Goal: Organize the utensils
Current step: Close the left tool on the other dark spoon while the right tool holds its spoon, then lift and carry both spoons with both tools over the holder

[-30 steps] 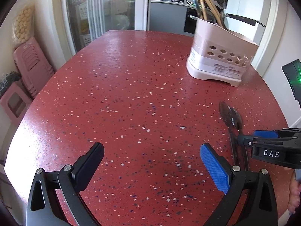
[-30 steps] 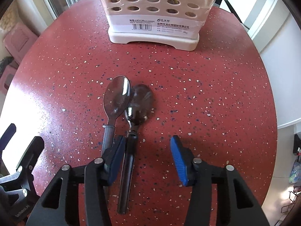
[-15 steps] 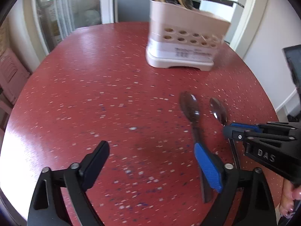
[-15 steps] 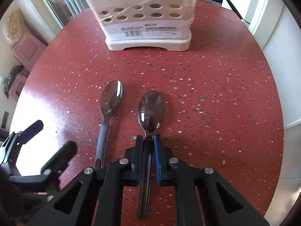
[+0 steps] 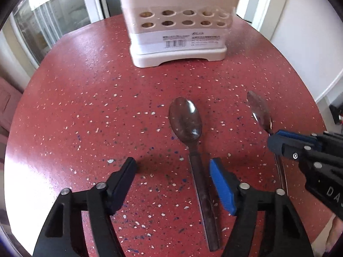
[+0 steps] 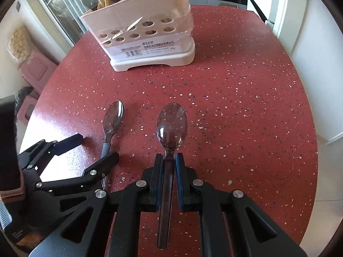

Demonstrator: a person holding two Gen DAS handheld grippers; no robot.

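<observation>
Two metal spoons are by the red speckled table (image 5: 85, 107). One spoon (image 5: 188, 128) lies flat on it, its handle between the fingers of my open left gripper (image 5: 173, 171); it also shows in the right wrist view (image 6: 112, 122). My right gripper (image 6: 168, 160) is shut on the handle of the second spoon (image 6: 171, 124), whose bowl points toward the holder; it shows in the left wrist view (image 5: 258, 111) too. A cream utensil holder (image 5: 178, 25) with round holes stands at the far side, also in the right wrist view (image 6: 145, 34), with several utensils in it.
The table's curved edge runs close on the right by a white wall (image 6: 317, 64). Pink stools (image 6: 36, 70) stand on the floor at the left. Glass doors (image 5: 49, 21) are behind the table.
My right gripper closed on the second spoon and drew it away from the first. My left gripper swung right and moved in until the first spoon's handle lies between its fingers.
</observation>
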